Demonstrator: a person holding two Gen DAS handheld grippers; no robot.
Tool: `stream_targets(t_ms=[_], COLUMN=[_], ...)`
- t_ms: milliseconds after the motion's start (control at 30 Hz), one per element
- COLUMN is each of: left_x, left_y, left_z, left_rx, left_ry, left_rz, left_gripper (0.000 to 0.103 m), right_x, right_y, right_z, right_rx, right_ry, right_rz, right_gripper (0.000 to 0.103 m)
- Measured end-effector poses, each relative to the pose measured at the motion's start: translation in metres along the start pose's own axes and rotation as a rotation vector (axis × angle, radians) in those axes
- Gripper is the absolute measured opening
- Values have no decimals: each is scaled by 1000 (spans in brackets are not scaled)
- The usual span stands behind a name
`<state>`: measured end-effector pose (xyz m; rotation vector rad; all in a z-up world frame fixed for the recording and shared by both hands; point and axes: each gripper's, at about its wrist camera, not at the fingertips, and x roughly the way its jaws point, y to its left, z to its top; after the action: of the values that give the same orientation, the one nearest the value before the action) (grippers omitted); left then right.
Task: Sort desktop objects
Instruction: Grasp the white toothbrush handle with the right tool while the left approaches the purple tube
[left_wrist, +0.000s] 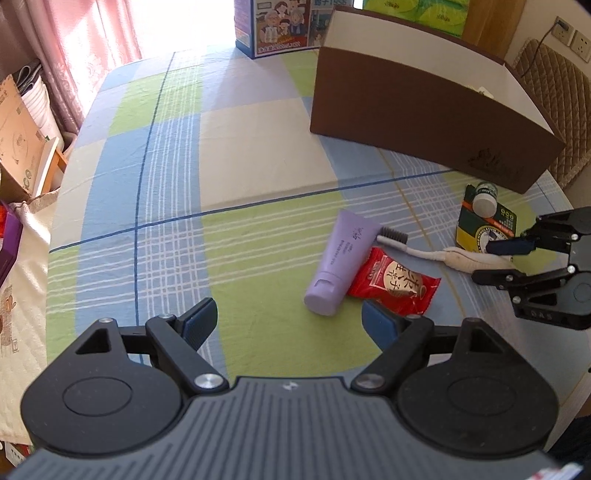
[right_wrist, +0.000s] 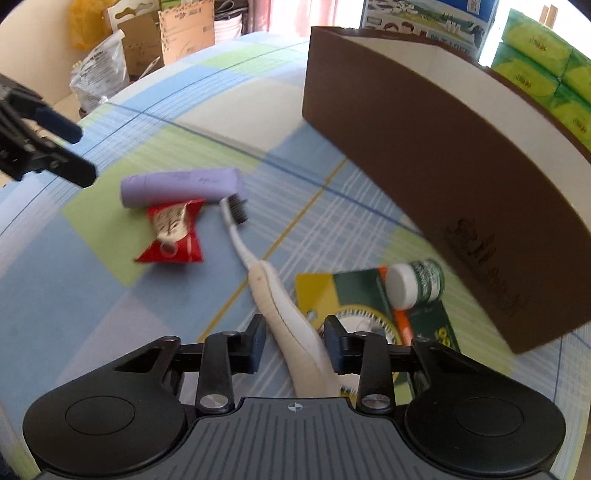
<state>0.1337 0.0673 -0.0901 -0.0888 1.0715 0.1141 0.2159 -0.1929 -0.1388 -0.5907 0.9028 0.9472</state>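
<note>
Checked tablecloth (left_wrist: 177, 155) (pink curtains (left_wrist: 92, 40) behind), left claw (left_wrist: 288, 325) agape, right claw (right_wrist: 295, 345) astride toothbrush (right_wrist: 291, 325)

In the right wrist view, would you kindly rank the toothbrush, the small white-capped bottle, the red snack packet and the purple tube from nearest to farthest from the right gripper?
1. Toothbrush: handle lies between the open fingers of the right gripper.
2. White-capped bottle: ahead to the right, on the green card.
3. Red snack packet: ahead to the left.
4. Purple tube: just beyond the packet.
</note>
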Motion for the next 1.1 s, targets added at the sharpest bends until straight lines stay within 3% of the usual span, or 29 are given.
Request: stream_targets(t_ms=[167, 467, 833, 1100], left_x=[9, 36, 74, 75], left_y=[-5, -18, -37, -36], left_z=[2, 22, 34, 26], left_rx=[35, 163, 292, 269], left_ry=[15, 24, 72, 71], left_rz=[-21, -54, -84, -103], left_gripper=[82, 73, 42, 27], right_x=[-9, -30, -33, -32], right_y=[2, -1, -6, -7], right_z=[-16, -41, -47, -45], right_rx=[91, 220, 278, 276], right_ry=[44, 68, 61, 62], right_rz=[-13, -10, -23, -26], right_gripper=[21, 21, 21, 22])
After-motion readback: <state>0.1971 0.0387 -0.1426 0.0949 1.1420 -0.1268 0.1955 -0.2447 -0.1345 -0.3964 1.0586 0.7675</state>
